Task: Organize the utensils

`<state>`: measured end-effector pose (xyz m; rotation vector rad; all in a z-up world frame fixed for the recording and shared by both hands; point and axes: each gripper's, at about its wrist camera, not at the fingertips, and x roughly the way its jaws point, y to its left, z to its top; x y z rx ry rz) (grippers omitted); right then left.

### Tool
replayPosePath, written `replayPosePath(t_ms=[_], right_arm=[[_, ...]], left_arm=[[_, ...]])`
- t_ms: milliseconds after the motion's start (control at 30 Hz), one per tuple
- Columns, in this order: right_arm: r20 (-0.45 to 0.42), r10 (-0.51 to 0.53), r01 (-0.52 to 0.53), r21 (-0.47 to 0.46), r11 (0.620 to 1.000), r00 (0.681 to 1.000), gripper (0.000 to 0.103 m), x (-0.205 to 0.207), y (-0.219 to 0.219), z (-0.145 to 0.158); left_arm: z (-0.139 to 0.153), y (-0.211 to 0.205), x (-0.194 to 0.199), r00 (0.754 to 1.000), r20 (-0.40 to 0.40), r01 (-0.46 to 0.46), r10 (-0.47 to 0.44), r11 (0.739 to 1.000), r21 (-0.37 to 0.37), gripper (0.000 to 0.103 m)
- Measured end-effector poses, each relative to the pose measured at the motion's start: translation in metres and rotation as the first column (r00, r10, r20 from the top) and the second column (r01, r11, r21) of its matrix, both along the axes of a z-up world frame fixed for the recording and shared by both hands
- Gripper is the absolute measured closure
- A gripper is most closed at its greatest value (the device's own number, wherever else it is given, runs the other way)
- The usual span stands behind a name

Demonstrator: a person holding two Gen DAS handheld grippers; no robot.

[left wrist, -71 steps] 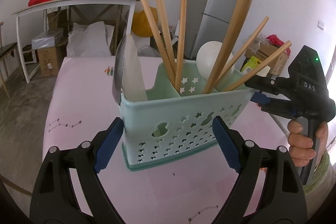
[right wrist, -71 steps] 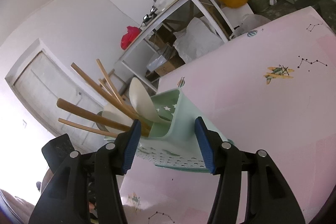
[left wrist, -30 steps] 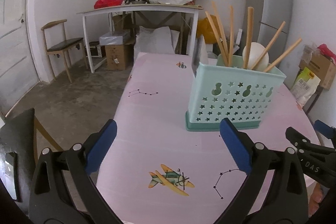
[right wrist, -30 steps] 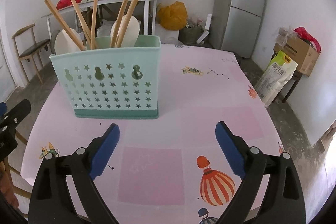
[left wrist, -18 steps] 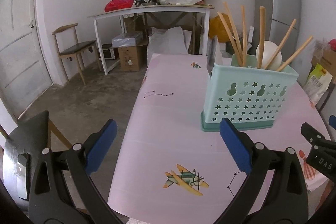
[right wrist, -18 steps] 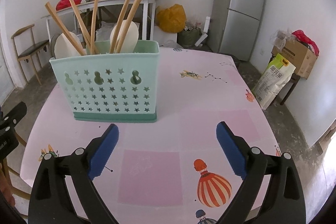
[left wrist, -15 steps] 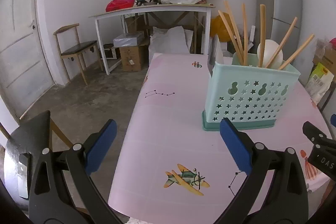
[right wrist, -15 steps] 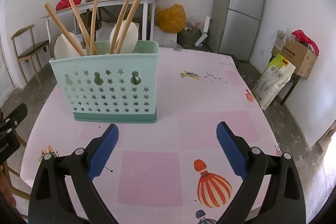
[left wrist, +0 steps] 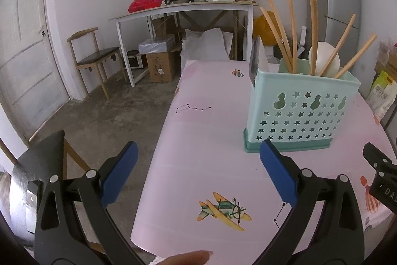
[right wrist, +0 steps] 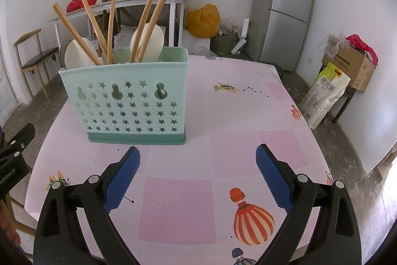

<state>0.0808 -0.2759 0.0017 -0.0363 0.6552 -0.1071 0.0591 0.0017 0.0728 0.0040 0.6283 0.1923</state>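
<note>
A mint-green utensil holder (left wrist: 301, 111) (right wrist: 124, 101) with star holes stands upright on the pink table (right wrist: 223, 121). Several wooden-handled utensils (right wrist: 146, 16) and white spoon heads (right wrist: 147, 44) stick up out of it. My left gripper (left wrist: 198, 170) is open and empty, held back over the table's near left edge, apart from the holder. My right gripper (right wrist: 197, 170) is open and empty, in front of the holder and apart from it. The other gripper's black body shows at the right edge of the left wrist view (left wrist: 379, 178).
The pink table (left wrist: 211, 140) has printed planes and balloons. Behind it stand a white cluttered desk (left wrist: 183, 9), a wooden chair (left wrist: 96, 58), cardboard boxes (left wrist: 160, 63), a grey fridge (right wrist: 285, 6) and a rice bag (right wrist: 322, 93). A door (left wrist: 22, 54) is at left.
Both grippers have let go of the holder and drawn back from it. In the last half second they barely move.
</note>
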Motion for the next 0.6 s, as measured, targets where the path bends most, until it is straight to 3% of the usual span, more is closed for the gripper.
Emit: replayPosePath(t_ms=[600], right_arm=[[-0.002, 0.003, -0.003, 0.000, 1.000, 1.000, 0.011, -0.0019, 0.0015, -0.0007]], left_arm=[[-0.0055, 0.0082, 0.0044, 0.999, -0.039, 0.001, -0.004, 0.999, -0.054, 0.008]])
